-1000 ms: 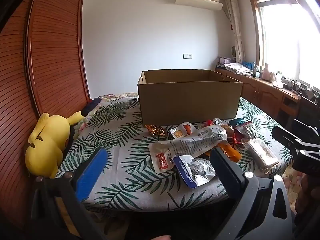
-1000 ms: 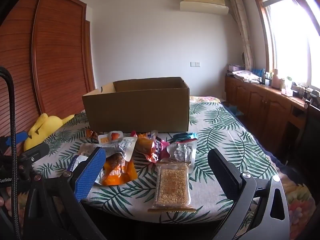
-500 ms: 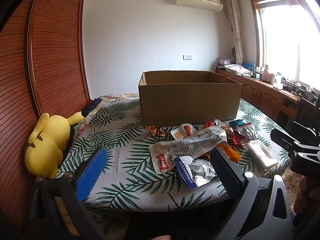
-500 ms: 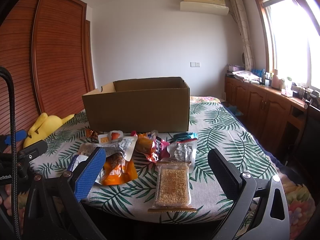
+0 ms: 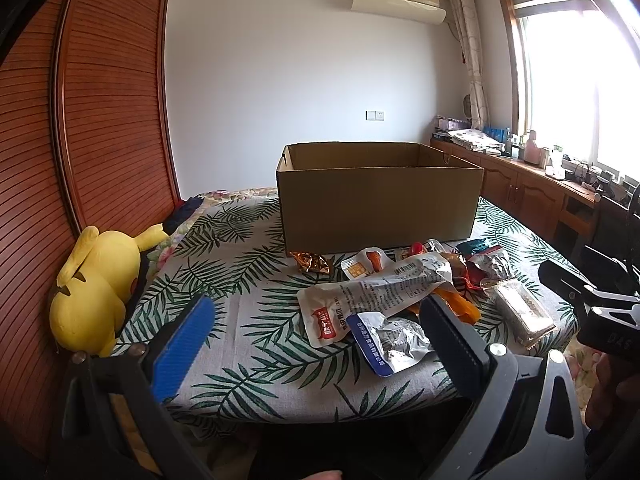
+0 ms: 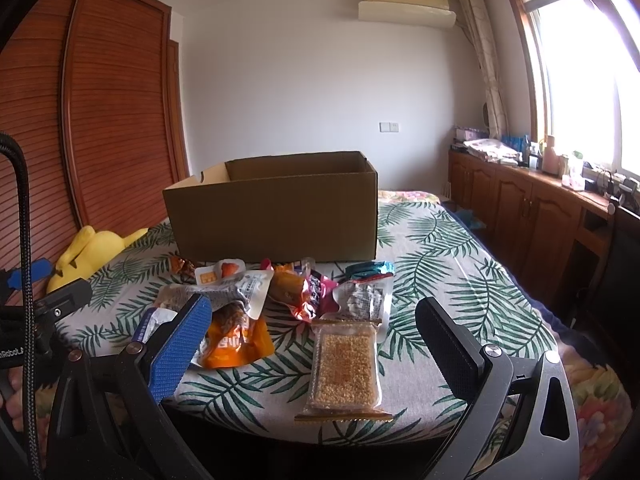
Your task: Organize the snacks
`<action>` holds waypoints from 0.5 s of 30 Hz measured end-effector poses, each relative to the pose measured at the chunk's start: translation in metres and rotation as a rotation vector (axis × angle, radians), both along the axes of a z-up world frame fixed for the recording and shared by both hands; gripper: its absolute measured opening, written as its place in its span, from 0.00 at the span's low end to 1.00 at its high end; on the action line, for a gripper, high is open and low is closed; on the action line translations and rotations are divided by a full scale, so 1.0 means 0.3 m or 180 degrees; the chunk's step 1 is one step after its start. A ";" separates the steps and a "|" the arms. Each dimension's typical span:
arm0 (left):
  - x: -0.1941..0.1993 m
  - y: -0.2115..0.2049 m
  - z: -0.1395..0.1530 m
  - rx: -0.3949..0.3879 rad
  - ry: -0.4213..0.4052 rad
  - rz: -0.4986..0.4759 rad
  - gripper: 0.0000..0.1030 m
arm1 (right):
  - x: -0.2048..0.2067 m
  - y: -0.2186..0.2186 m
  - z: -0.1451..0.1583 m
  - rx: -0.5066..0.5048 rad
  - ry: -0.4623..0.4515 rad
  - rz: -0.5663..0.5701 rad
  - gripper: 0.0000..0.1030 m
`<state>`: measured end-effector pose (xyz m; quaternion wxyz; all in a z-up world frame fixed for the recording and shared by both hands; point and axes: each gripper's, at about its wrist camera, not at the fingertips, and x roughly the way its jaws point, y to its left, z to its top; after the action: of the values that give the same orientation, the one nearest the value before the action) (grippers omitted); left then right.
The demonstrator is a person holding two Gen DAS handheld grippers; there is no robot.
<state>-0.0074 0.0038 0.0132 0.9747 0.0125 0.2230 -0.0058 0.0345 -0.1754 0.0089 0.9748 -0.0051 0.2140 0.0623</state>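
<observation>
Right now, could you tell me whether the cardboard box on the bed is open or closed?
Open. The cardboard box stands upright with no flaps over its top, and its inner back wall shows in both views. Its floor is hidden, so I cannot tell whether it holds anything.

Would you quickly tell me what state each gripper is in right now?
Left gripper: open, holding nothing, short of the snacks.
Right gripper: open, holding nothing, short of the grain bar packet.

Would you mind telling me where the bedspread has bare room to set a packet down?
Bare bedspread lies between the plush and the snack pile, and right of the box toward the cabinets. In front of the box it is crowded.
</observation>
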 end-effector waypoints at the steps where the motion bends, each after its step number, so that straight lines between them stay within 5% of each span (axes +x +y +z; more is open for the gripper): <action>1: 0.000 0.000 -0.001 0.0002 0.0001 0.0001 1.00 | 0.000 0.000 -0.002 0.0000 0.0005 0.0003 1.00; 15: -0.004 -0.007 -0.003 0.0002 0.0001 -0.0003 1.00 | 0.001 0.001 -0.003 -0.0006 0.0009 -0.0001 1.00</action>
<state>-0.0085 0.0018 0.0123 0.9747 0.0129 0.2231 -0.0062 0.0349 -0.1750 0.0078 0.9745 -0.0059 0.2155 0.0620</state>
